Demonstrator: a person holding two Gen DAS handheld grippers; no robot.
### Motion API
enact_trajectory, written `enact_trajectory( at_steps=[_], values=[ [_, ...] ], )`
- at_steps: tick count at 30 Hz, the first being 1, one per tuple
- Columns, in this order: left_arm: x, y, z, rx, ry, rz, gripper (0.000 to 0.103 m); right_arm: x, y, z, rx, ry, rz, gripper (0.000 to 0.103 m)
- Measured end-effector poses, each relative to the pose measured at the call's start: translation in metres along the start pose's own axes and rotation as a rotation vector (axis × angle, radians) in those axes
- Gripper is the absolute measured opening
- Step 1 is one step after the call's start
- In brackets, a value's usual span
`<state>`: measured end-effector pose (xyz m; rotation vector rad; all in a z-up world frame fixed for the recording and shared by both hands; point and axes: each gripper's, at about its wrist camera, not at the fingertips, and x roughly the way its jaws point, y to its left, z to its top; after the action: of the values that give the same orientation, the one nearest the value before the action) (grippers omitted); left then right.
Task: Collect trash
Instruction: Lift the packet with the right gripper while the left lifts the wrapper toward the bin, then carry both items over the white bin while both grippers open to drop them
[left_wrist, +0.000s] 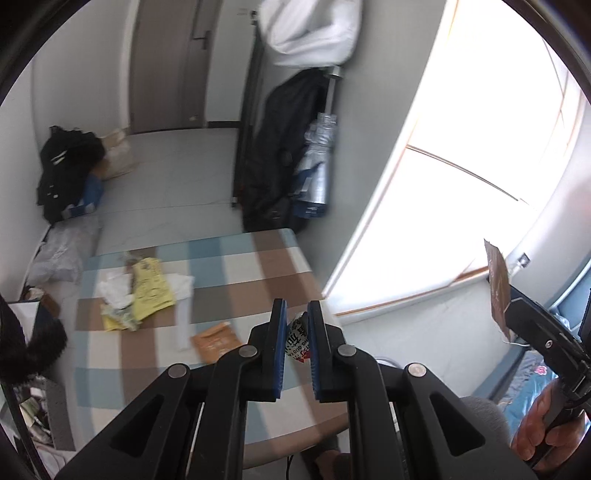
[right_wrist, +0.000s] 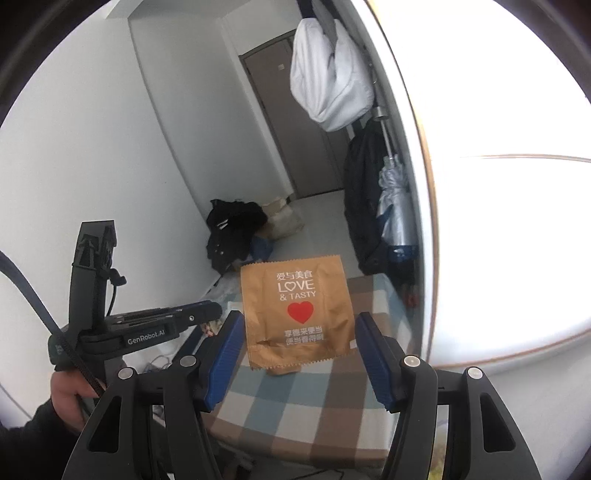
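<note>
**Both grippers hold wrappers above the checked table**

The left gripper has its blue pads nearly together, pinching a small crumpled wrapper printed in white, red and black. The wrapper sits between the pads, clear of the table below it.

The right gripper stands about half open around a flat tan packet with a red heart and the words "LOVE & TASTY". The packet stands upright between the two blue pads, its side edges meeting them; its lower edge is creased. In the left wrist view the same packet shows edge-on at the tip of the right gripper, off to the right, in front of the bright window.

More trash lies on the table, which is covered in a blue, brown and white check. A yellow bag lies toward the far left corner amid crumpled white paper, with a white strip just beside it. An orange packet lies flat nearer, close to the left gripper's left finger.

Beyond the table the floor is pale. A black bag and a beige bag sit against the left wall, near a closed door. A dark coat and a folded silver umbrella hang from a rack by the window, with a white garment draped on top. A hand grips the right gripper's handle at the lower right; the other hand holds the left gripper's handle in the right wrist view.
</note>
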<state>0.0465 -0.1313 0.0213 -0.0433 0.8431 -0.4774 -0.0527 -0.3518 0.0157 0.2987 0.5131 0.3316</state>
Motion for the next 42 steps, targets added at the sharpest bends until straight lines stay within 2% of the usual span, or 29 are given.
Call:
enact_trajectory(
  at_steps=[4, 9, 13, 16, 22, 30, 39, 42],
  values=[
    [0.021, -0.036, 0.002, 0.052, 0.028, -0.069, 0.007, -0.03, -0.033, 0.003, 0.042, -0.042, -0.061, 0.061],
    [0.054, -0.079, -0.002, 0.118, 0.089, -0.144, 0.007, -0.062, -0.083, -0.008, 0.104, -0.068, -0.184, 0.061],
    [0.088, -0.11, -0.011, 0.179, 0.17, -0.165, 0.007, -0.073, -0.125, -0.029, 0.179, -0.038, -0.266, 0.061],
    [0.109, -0.123, -0.017, 0.205, 0.224, -0.193, 0.007, -0.073, -0.15, -0.047, 0.235, -0.005, -0.292, 0.061],
    [0.166, -0.143, -0.036, 0.244, 0.371, -0.228, 0.007, -0.055, -0.191, -0.09, 0.311, 0.083, -0.334, 0.061],
    [0.235, -0.165, -0.063, 0.367, 0.545, -0.183, 0.007, -0.014, -0.237, -0.16, 0.466, 0.223, -0.344, 0.059],
    [0.267, -0.187, -0.077, 0.379, 0.649, -0.211, 0.007, 0.031, -0.256, -0.22, 0.567, 0.358, -0.306, 0.059],
    [0.275, -0.194, -0.082, 0.382, 0.676, -0.25, 0.007, 0.048, -0.262, -0.238, 0.602, 0.399, -0.297, 0.059]
  ],
)
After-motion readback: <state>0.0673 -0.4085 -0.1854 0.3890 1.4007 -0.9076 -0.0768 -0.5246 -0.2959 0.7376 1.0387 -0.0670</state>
